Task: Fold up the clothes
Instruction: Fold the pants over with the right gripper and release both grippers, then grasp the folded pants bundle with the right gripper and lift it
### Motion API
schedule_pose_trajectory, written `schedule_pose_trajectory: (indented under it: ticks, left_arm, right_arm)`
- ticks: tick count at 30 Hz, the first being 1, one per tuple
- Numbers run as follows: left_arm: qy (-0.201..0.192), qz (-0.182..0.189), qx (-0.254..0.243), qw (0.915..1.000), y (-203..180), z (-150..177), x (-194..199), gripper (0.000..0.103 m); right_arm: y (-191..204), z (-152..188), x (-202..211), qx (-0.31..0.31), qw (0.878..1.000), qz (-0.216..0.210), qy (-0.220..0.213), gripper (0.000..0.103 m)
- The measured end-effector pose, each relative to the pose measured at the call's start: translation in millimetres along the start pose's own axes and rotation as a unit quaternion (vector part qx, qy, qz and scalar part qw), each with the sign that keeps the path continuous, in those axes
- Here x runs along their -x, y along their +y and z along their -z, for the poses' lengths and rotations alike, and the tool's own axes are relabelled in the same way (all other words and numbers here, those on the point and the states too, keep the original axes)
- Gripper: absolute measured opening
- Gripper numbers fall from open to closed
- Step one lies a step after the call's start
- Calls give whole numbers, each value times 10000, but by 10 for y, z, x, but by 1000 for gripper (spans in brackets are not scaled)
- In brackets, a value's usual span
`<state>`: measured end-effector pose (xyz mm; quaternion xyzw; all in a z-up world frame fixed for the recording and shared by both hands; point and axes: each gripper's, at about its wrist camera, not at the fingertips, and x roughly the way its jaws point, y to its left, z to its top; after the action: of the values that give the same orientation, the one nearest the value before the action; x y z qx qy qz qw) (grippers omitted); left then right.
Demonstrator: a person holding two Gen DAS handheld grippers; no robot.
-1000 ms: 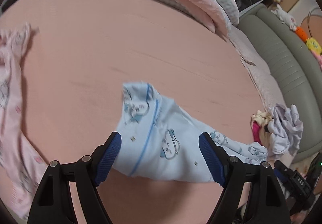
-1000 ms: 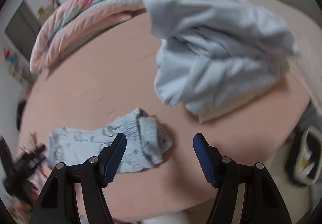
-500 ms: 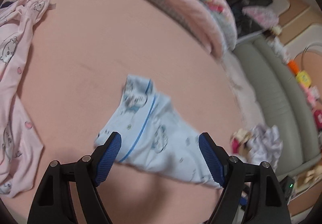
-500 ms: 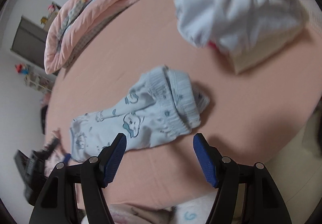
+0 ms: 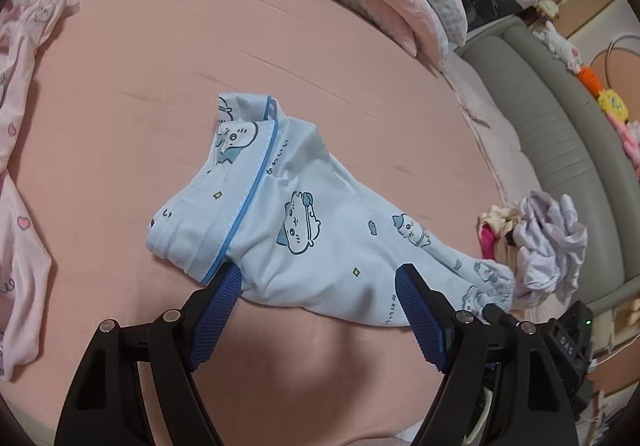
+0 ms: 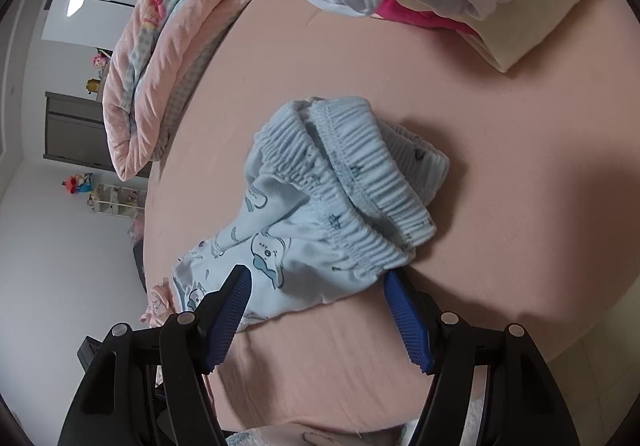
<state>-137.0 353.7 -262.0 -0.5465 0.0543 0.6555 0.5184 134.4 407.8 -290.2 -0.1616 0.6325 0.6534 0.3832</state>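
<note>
One pair of blue pants (image 5: 304,213) lies waistband-end toward right tongs (image 6: 316,286).

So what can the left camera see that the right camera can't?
Only the left wrist view shows the pink pajamas at the bed's left edge and the grey-green sofa. Only the right wrist view shows the blue pants' elastic waistband and a folded cream garment. Both show the light blue cartoon-print pants, the pink bedsheet, the folded quilt, and an open hand-held gripper.
</note>
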Motion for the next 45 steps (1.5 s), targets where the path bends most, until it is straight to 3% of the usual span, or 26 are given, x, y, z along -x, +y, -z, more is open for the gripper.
schedule_pose_trajectory:
  ticks: [6, 17, 26, 33, 39, 41, 45]
  left_arm:
    - [187, -18, 136, 9997, 3, 15, -16, 79]
    - [847, 444, 544, 9939, -37, 184, -138, 79]
    - [811, 690, 808, 9910, 203, 63, -234, 79]
    - [833, 491, 486, 9941, 95, -29, -350, 79]
    - [791, 601, 710, 9925, 143, -54, -356, 79]
    - [709, 414, 786, 9935, 143, -55, -288, 79]
    - [723, 347, 750, 9940, 124, -30, -297, 79]
  right_arm:
    - [38, -92, -111, 21, 10000, -85, 45, 69]
    - [-52, -43, -43, -115, 9998, -87, 167, 69]
    - [-280, -41, -92, -624, 9961, -608, 137, 69]
    - [-288, -56, -151, -803, 9936, -797, 70, 69]
    - [-320, -85, -213, -948, 9904, -1001, -81, 69]
    - [-301, -106, -243, -897, 9912, -970, -127, 68]
    - [-179, -102, -253, -269, 9984, -472, -142, 48]
